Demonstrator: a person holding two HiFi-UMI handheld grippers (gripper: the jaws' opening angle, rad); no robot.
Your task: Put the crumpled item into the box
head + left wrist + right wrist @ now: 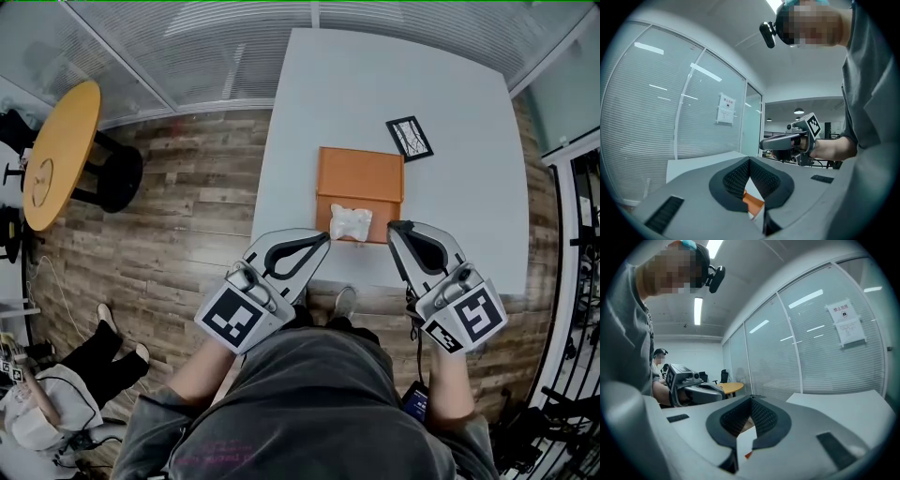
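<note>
Lying on the near edge of the orange box, crumpled white item, box set on white table, left gripper and right gripper held near it, jaws of both closed together, nothing gripped.

The box lay by the middle of the table's near edge, with the crumpled item on its near part. A card lay just behind the box's far right corner. At the near edge, the left gripper and right gripper flanked the item. A round table stood well apart to the left.
</note>
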